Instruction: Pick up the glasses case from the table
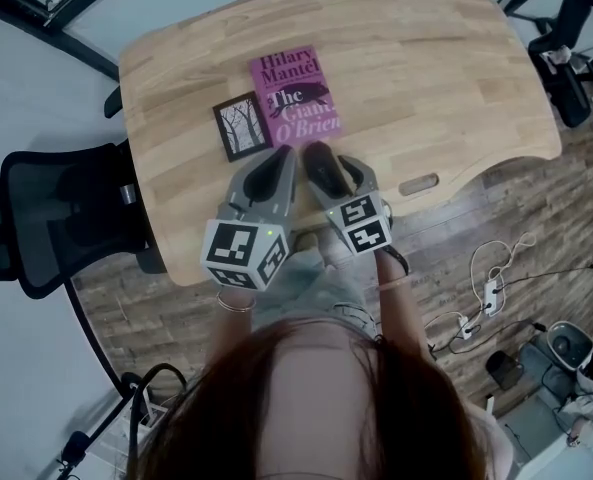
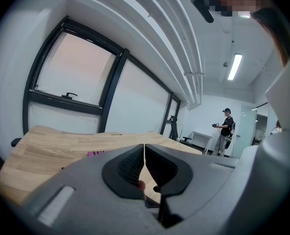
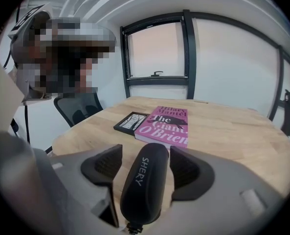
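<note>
The right gripper point(image 3: 145, 151) tilts down toward the table point(image 1: 426, 78) from the near edge, the person's forearm point(image 1: 401, 303) running back beneath its marker cube. Its jaws stand wide apart with the black glasses case point(image 3: 144, 185) lengthwise between them. A strip of wood shows between the case and the left pad, and the right pad is just beside it, so neither pad clamps it. The case's far end reaches the near edge of a pink book point(image 3: 167, 124) lying flat on the wood; whether the case rests on the table cannot be told. Close at its side, the left gripper point(image 2: 144, 148) sits nearer to level, looking across the table toward the windows, its jaws closed together with nothing between them. Touching the book's left edge lies a small dark card with a tree drawing point(image 1: 242, 126). A black office chair point(image 1: 56, 218) stands off the table's left side, and a person point(image 2: 226, 131) stands well apart across the room.
</note>
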A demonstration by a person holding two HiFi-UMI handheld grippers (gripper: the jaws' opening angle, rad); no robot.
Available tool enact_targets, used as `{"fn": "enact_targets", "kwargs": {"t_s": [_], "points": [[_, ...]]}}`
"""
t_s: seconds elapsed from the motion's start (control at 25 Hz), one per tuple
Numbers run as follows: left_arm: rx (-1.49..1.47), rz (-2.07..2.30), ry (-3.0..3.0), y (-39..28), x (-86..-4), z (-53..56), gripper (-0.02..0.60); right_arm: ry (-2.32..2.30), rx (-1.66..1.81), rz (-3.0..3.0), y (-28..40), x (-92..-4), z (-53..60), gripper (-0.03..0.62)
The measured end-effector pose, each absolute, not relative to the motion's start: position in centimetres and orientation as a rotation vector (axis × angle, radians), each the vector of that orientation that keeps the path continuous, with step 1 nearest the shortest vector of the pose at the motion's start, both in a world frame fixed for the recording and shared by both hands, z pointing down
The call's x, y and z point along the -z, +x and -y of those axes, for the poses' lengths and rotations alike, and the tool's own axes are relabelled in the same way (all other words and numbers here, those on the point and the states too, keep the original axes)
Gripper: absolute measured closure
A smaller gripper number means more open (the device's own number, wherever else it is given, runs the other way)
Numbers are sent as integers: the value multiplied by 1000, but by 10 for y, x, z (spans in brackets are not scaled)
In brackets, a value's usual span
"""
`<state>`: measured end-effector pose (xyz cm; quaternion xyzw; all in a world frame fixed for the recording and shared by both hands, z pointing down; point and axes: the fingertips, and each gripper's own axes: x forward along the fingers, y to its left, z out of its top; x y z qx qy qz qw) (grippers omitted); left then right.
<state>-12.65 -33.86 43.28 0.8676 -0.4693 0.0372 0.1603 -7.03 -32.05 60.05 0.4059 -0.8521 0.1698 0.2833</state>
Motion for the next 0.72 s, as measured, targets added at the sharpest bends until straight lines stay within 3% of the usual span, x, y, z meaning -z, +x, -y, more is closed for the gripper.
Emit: {"fn": "enact_targets", "kwargs": {"t_s": [0.72], "points": [[-155,1296,2475,-118,-452,342,571,1040,-691,2169,-66,-656,326,246]]}}
